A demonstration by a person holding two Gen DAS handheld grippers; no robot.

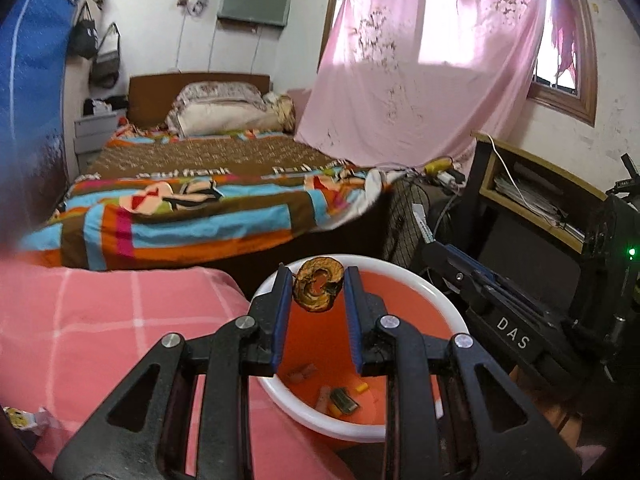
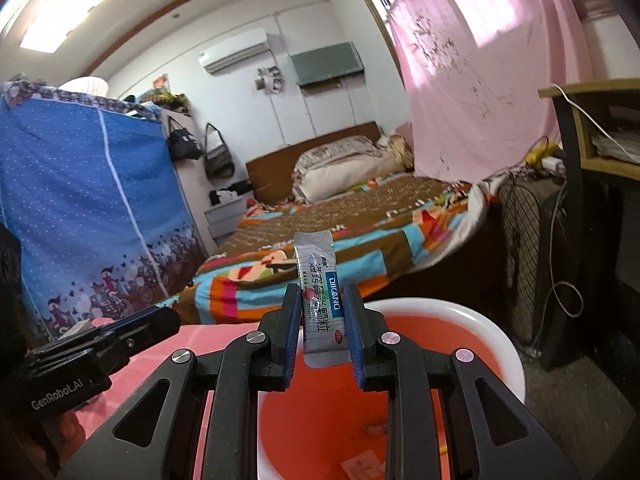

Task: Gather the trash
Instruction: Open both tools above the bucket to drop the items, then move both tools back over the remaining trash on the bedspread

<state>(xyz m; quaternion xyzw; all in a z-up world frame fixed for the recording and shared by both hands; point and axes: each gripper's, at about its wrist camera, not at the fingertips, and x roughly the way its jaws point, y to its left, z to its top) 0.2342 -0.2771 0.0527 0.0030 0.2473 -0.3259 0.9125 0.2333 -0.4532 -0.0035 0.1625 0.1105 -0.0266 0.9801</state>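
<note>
One orange bin (image 1: 420,292) sits below both grippers. The left gripper (image 1: 318,280) pinches one brown peel ring (image 1: 318,286); the right gripper (image 2: 322,300) pinches one "DIKANG" sachet (image 2: 320,300).

- My right gripper (image 2: 322,294) pinches a silver sachet (image 2: 320,300) near its middle; sachet stands upright, "DIKANG" printed on it, top end sticking above the fingertips.
- Below it: orange bin (image 2: 460,312) with white rim, mouth open, small scraps on its floor.
- Left gripper (image 2: 120,338) visible at left edge, over the pink checked cloth (image 2: 216,334).
- Background: bed (image 2: 320,232) with striped blanket, blue wardrobe (image 2: 80,200), pink curtain (image 2: 480,80).
</note>
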